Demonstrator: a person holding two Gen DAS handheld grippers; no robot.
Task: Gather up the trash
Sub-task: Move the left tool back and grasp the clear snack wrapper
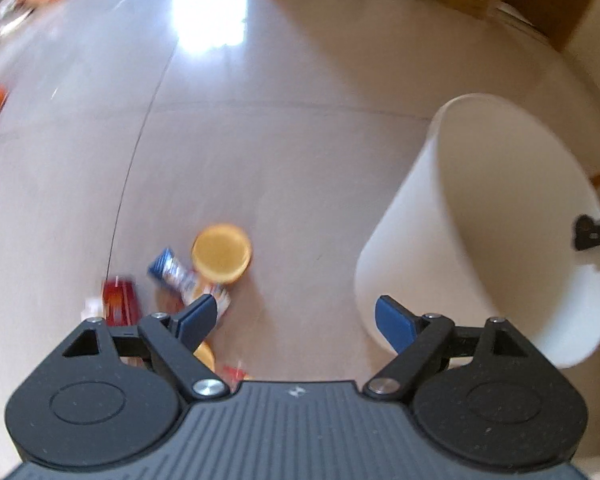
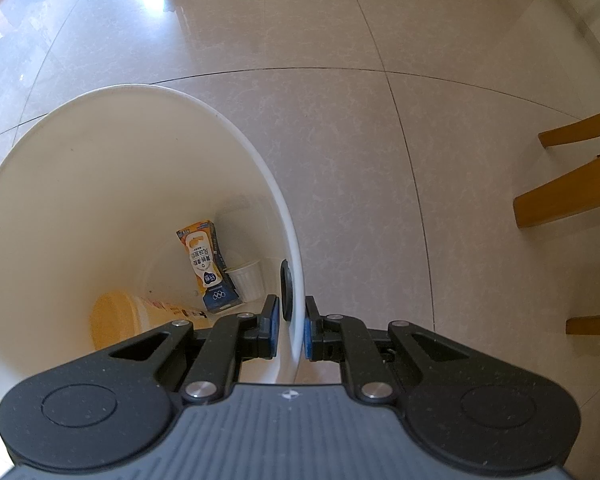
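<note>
The right gripper point(image 2: 291, 328) points down and pinches the rim of the white bin point(image 2: 140, 184), with one pad inside the wall and one pad outside. The bin stands on the tile floor point(image 2: 380, 140).

Down at the bottom of the bin there is a yellow and blue drink carton point(image 2: 204, 264) standing up against the wall. A small white ribbed cup point(image 2: 246, 280) sits just beside it. A big yellow cup point(image 2: 116, 318) lies on its side near them.

The left gripper point(image 1: 296, 316) has its blue pads far apart, and nothing is between them. It hangs above the floor, next to the bin point(image 1: 480, 220).

More trash lies on the floor near the left pad. There is a round yellow lid point(image 1: 221, 253), and a blue and white wrapper point(image 1: 180, 276) touches it. A red packet point(image 1: 118, 300) lies a little way off. This view is blurry, so the small bits under the gripper are hard to make out.

Wooden chair legs point(image 2: 568, 196) stand on the floor, well apart from the bin.
</note>
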